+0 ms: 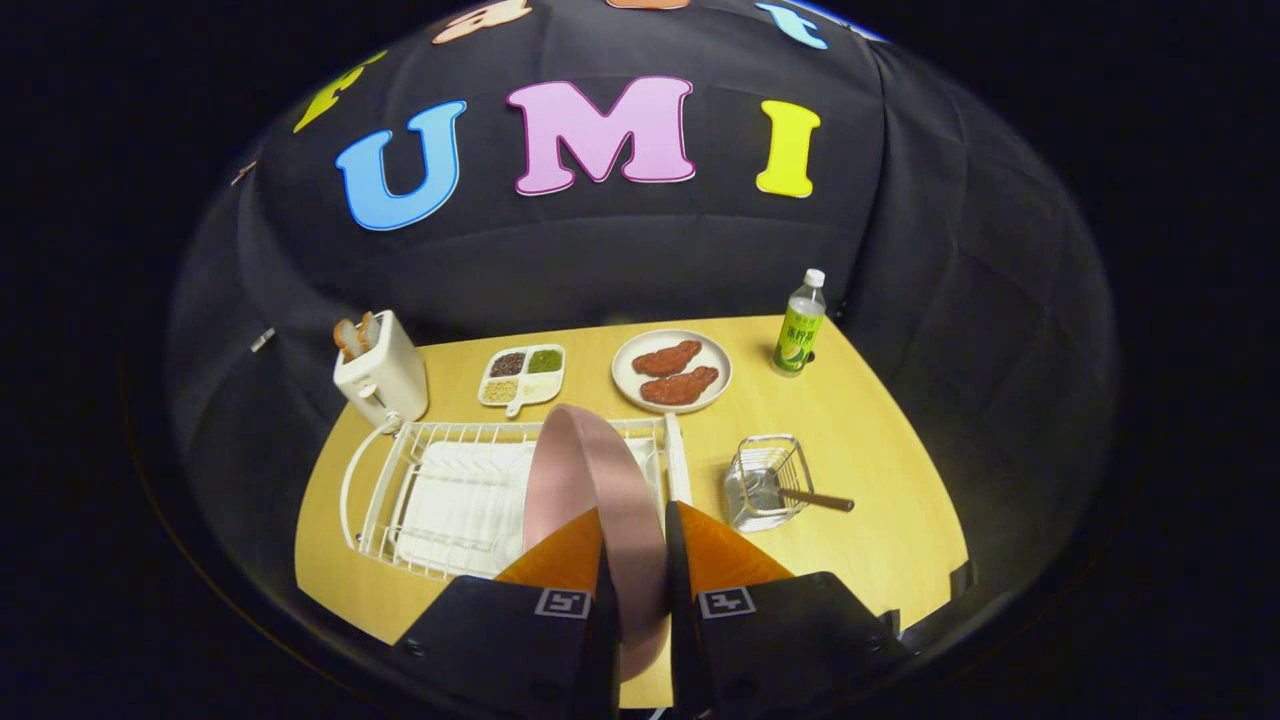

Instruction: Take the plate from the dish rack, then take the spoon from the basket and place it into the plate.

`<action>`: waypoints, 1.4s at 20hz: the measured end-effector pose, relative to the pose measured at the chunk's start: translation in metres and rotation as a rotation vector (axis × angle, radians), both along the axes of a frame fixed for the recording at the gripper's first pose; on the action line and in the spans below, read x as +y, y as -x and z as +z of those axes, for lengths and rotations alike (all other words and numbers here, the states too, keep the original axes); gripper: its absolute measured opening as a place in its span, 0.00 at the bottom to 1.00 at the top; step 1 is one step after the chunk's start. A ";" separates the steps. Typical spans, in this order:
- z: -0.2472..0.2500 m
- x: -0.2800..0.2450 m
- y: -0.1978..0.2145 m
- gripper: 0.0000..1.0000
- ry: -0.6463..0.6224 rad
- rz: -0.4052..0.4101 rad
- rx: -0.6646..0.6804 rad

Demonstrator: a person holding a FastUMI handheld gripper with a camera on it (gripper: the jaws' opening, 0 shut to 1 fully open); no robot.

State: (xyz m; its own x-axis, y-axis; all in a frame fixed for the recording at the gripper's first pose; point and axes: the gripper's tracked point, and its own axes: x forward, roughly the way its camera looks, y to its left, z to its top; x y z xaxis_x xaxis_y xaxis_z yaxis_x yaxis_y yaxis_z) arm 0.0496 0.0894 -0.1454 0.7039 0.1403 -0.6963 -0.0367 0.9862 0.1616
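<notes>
A pink plate (pixel 585 470) stands on edge between my two fingers, its rim clamped by my gripper (pixel 634 520), which is shut on it. The plate hangs over the right end of the white wire dish rack (pixel 440 500). To the right of the fingers a small wire basket (pixel 765 482) stands on the wooden table. It holds a spoon whose brown handle (pixel 818 499) sticks out to the right; the spoon's bowl lies inside the basket.
Beyond the rack are a white toaster (pixel 383 375) with bread, a divided dish of grains (pixel 523 375), a white plate with two brown patties (pixel 672 371) and a green-labelled bottle (pixel 800 325). Bare wooden table (pixel 880 560) lies around the basket.
</notes>
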 end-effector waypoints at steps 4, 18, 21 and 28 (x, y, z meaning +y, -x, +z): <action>-0.014 -0.001 0.052 0.24 -0.066 0.073 0.052; -0.140 -0.009 0.132 0.24 -0.337 0.199 0.280; -0.162 -0.012 0.127 0.24 -0.349 0.244 0.299; -0.198 -0.030 0.115 0.34 -0.385 0.262 0.365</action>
State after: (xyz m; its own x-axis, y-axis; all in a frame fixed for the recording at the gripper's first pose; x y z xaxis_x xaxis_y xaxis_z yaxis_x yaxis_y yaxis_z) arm -0.0656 0.0596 -0.3437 0.3366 0.5680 -0.7510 -0.1457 0.8194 0.5544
